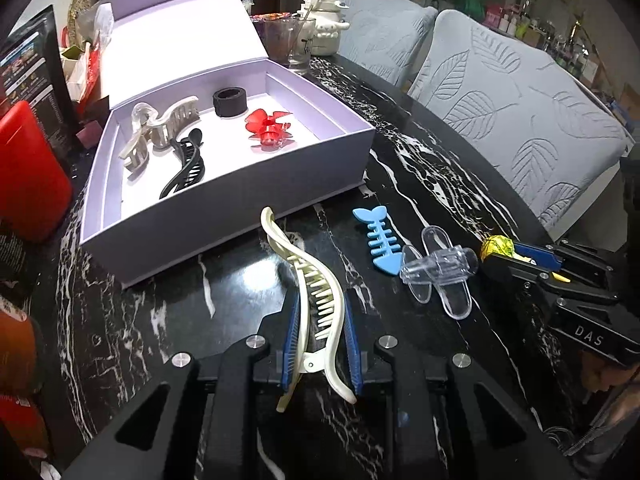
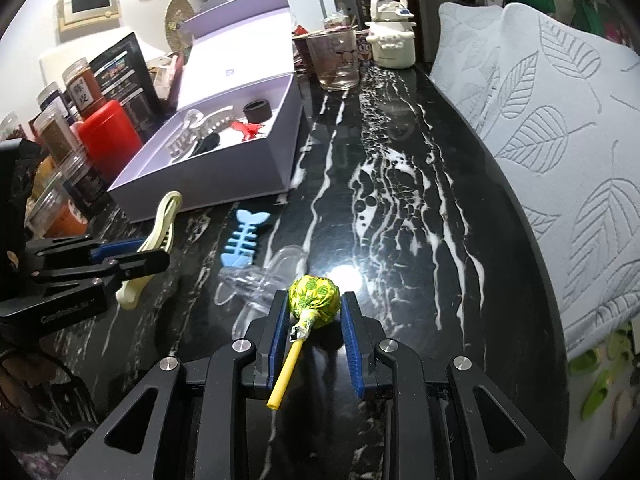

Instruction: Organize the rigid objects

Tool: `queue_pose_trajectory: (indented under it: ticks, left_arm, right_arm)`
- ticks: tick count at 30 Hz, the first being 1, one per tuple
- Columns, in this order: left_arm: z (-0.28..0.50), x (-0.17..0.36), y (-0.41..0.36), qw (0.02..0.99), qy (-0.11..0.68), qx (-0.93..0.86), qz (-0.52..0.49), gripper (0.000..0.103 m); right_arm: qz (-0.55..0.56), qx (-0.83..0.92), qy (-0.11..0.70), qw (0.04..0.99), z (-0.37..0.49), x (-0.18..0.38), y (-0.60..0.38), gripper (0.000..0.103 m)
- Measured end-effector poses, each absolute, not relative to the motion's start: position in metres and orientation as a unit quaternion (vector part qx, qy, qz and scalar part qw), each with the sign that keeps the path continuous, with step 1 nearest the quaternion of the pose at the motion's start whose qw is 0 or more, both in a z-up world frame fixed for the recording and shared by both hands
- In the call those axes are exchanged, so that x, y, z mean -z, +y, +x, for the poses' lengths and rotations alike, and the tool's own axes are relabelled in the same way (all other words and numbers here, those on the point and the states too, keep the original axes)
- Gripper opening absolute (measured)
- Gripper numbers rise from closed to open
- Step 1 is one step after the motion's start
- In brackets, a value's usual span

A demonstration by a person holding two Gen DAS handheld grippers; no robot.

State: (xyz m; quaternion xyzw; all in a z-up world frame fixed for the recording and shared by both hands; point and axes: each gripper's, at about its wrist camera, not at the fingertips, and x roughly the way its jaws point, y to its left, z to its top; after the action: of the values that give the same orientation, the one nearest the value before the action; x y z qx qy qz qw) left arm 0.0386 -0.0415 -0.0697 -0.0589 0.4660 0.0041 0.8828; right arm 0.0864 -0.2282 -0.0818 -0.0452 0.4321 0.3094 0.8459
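My left gripper (image 1: 322, 312) is shut on a long cream hair clip (image 1: 308, 292), held just above the black marble table in front of the open lilac box (image 1: 248, 184). The box holds a beige claw clip (image 1: 160, 132), a black clip (image 1: 186, 168), a black ring (image 1: 229, 101) and a red clip (image 1: 268, 128). My right gripper (image 2: 314, 312) is shut on a yellow-green lollipop (image 2: 314, 296) by its head; its yellow stick points back toward the camera. A blue fishbone piece (image 1: 380, 242) and a clear plastic clip (image 1: 440, 276) lie on the table between the grippers.
A glass cup (image 2: 334, 62) and a white ceramic jar (image 2: 390, 36) stand at the far end of the table (image 2: 400, 184). A red container (image 2: 108, 140) and spice jars (image 2: 84, 88) crowd the left side. Grey leaf-pattern cushions (image 2: 560, 140) line the right edge.
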Motion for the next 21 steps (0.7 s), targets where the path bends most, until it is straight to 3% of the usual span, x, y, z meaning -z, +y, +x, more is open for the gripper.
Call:
queue_pose_trajectory:
  ticks: [21]
  left_arm:
    - [-0.038, 0.052, -0.022, 0.898, 0.432, -0.028, -0.079, 0.021]
  right_arm:
    - [-0.055, -0.366, 0.4, 0.839, 0.008, 0.067, -0.191, 0.026]
